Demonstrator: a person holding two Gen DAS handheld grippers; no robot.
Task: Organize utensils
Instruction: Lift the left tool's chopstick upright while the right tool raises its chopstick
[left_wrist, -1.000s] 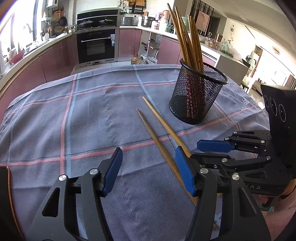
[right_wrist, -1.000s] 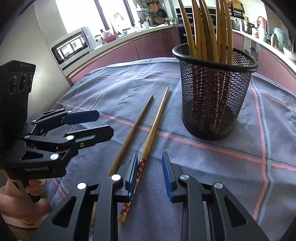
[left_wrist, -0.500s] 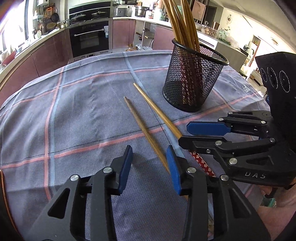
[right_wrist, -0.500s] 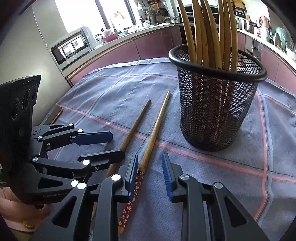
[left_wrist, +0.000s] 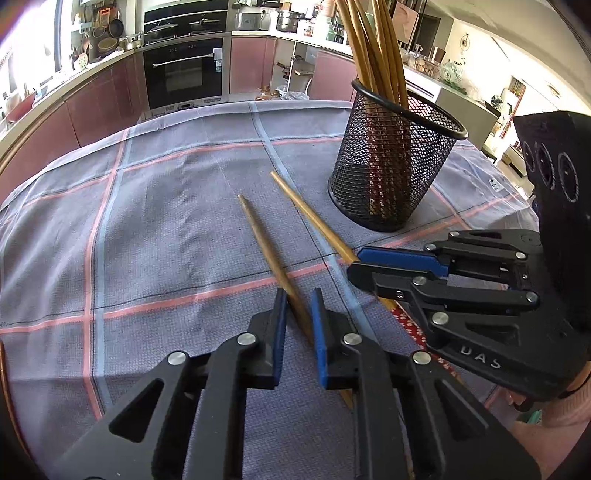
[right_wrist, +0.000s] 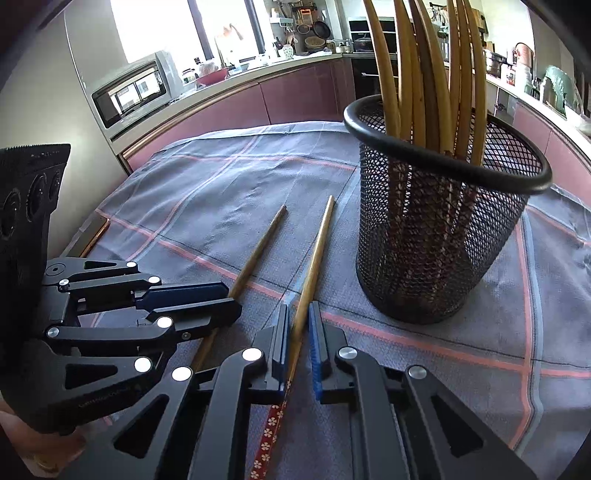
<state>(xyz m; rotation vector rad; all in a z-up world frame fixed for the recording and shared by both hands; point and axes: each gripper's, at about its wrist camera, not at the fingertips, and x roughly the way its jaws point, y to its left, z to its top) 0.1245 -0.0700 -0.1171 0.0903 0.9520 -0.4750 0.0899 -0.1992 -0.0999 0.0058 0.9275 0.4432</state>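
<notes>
Two wooden chopsticks lie side by side on the checked cloth. The left chopstick (left_wrist: 258, 236) (right_wrist: 258, 251) runs between the jaws of my left gripper (left_wrist: 297, 295) (right_wrist: 231, 299), which are closing; a thin gap still shows beside the stick. The right chopstick (left_wrist: 310, 218) (right_wrist: 317, 247), with a red flowered handle (right_wrist: 271, 424), is pinched between the blue pads of my right gripper (right_wrist: 298, 308) (left_wrist: 354, 264). A black mesh holder (left_wrist: 391, 177) (right_wrist: 436, 251) stands upright just beyond, with several chopsticks (right_wrist: 424, 74) in it.
The grey-blue cloth (left_wrist: 166, 221) with pink and blue lines covers the whole table. Its edge drops off at the far side, towards pink kitchen cabinets and a built-in oven (left_wrist: 184, 74). A microwave (right_wrist: 133, 92) stands at the left. A hand in a pink sleeve (left_wrist: 565, 410) holds the right gripper.
Both grippers have moved forward along the chopsticks. The left jaws have narrowed from wide to nearly shut around the left chopstick. The right jaws have shut on the right chopstick.
</notes>
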